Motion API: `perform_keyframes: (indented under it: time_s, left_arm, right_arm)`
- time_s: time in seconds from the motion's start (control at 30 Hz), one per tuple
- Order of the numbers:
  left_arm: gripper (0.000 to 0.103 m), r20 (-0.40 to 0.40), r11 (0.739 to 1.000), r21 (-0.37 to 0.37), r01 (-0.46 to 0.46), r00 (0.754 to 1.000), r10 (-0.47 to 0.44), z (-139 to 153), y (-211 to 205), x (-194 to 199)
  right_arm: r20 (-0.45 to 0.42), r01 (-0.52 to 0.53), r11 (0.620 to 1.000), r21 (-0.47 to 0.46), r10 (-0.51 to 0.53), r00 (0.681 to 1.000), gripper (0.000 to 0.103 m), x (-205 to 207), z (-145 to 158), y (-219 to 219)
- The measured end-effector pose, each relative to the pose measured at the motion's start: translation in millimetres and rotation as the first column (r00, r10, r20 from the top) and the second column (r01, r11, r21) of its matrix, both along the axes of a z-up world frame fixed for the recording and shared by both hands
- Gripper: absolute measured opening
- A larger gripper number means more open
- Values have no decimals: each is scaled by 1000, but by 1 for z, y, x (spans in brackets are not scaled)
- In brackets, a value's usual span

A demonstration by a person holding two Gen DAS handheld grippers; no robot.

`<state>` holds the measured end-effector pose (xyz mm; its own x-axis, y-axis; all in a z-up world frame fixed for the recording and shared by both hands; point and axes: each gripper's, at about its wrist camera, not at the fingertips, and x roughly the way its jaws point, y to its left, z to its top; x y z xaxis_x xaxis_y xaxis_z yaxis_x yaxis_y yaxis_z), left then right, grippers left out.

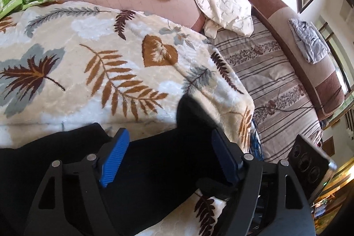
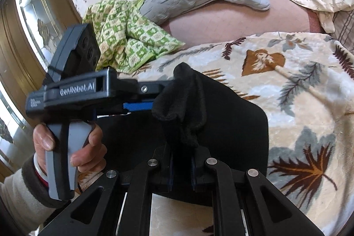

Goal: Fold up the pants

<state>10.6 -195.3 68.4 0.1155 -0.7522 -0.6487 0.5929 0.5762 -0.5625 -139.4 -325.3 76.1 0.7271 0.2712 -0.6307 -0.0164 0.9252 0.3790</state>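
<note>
Pants (image 2: 221, 116) lie on the leaf blanket (image 2: 298, 85) near its front edge: right gripper (image 2: 182, 160) clamps a raised bunch, left gripper (image 1: 170, 147) gapes over cloth, so lift evenly.

Left gripper (image 1: 170, 152): jaws wide apart, nothing between the pads. Right gripper (image 2: 182, 166): jaws pinched nearly together, clamping cloth. Left hand (image 2: 73, 147) wraps the handle.

"genrobot.ai" reads in white on the left hand-held gripper (image 2: 154, 101) body.
</note>
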Motion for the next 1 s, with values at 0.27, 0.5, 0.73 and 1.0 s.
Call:
perform_keyframes:
  time_s: [0.27,0.5,0.73,1.0]
  left_arm:
    - [86,58,999,34,-10,998,8,8,-3,-3]
    - [85,21,999,50,-2,1000,1,-1,-20,-10]
    - [16,42,994,86,60,997,-64,8,-25,-24]
    - [15,74,995,103,1,997,-9,22,9,-18]
  right_arm:
    - [-13,-17,999,-29,17,1000,11,1,-4,11]
    - [-4,-13,999,-31,12,1000,11,-4,1,13]
    - [12,-8,998,-65,8,1000,11,-14,15,20]
    - [45,-59,996,-67,63,997,11,-4,29,47]
